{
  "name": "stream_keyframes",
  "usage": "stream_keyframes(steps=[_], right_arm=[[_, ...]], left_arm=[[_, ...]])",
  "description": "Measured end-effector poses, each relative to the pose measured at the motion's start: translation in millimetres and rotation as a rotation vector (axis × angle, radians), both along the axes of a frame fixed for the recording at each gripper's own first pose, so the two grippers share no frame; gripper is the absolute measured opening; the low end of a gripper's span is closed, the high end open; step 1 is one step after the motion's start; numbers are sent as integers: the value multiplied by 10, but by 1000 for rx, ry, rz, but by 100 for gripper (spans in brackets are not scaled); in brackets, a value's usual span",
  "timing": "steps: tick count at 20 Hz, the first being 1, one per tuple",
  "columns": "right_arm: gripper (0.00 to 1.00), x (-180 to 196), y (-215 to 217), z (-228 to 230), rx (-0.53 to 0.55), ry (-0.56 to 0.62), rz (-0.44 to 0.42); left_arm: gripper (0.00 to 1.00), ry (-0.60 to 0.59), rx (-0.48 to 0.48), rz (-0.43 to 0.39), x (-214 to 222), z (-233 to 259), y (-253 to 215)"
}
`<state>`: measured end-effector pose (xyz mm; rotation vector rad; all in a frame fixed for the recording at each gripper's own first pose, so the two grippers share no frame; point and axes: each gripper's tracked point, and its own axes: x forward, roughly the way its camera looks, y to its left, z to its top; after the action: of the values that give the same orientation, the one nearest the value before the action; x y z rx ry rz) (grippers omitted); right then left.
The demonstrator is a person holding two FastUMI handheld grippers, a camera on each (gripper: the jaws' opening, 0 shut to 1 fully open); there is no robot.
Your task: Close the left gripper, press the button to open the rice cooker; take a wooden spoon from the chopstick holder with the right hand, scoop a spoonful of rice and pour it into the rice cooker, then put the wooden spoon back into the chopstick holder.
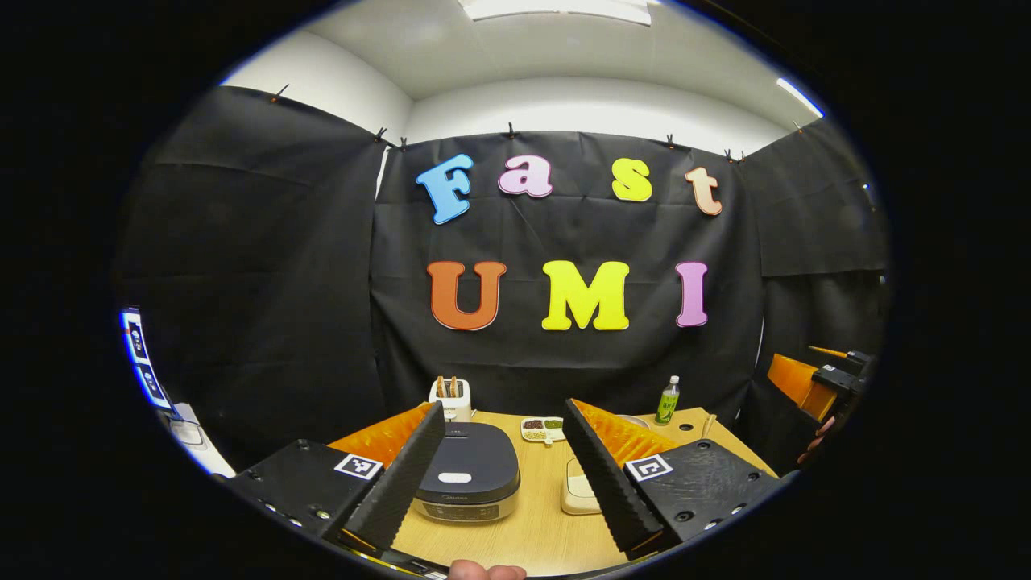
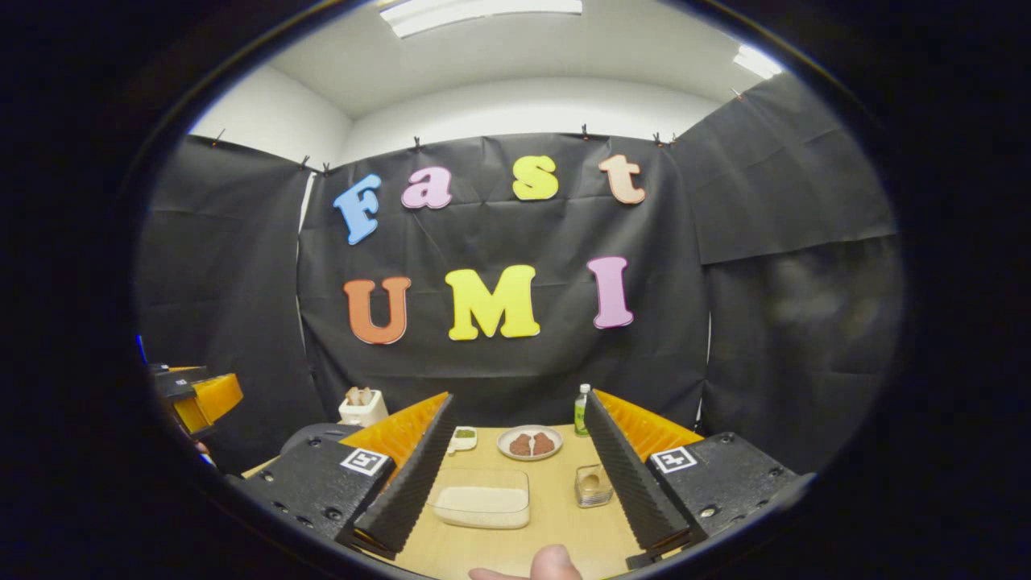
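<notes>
The rice cooker [image 1: 467, 475] sits on the wooden table with its dark lid down and a pale button [image 1: 455, 478] on top. It lies between and just beyond the fingers of my left gripper [image 1: 503, 407], which is open and holds nothing. Behind it stands the white chopstick holder [image 1: 451, 399] with wooden handles sticking up. My right gripper [image 2: 519, 399] is also open and empty, above a clear box of rice [image 2: 483, 499]. The chopstick holder [image 2: 362, 407] and part of the rice cooker [image 2: 314, 439] are at its far left.
On the table stand a plate with brown pieces [image 2: 529, 443], a green bottle [image 2: 581, 411], a small glass jar [image 2: 592, 483] and a divided dish of beans [image 1: 542, 428]. The rice box [image 1: 578, 487] lies right of the cooker. Black cloth walls close in the table.
</notes>
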<state>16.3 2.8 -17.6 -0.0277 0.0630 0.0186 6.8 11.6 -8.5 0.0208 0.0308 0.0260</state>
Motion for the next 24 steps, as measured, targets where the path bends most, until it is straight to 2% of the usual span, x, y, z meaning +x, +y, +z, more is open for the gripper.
stream_keyframes(steps=[4,10,14,16,19,20,22,24], right_arm=[[100,217,-34,-84,-5,16,18],[100,781,-234,-217,-11,29,46],[100,1217,-347,-436,37,78,69],[100,1379,-351,-634,54,130,95],[100,1492,-361,-730,87,179,109],[100,1525,-374,-708,86,174,109],[100,1564,-437,-691,85,168,98],[100,1573,-451,-696,99,169,100]], left_arm=[[94,43,1,20,144,-104,30],[94,209,-25,92,458,-499,192],[95,337,-105,136,663,-794,262],[95,429,-135,183,723,-1002,370],[86,491,-156,220,670,-1119,474],[71,508,-154,217,663,-1130,491],[58,564,-156,198,701,-1206,498],[58,601,-153,180,800,-1342,522]])
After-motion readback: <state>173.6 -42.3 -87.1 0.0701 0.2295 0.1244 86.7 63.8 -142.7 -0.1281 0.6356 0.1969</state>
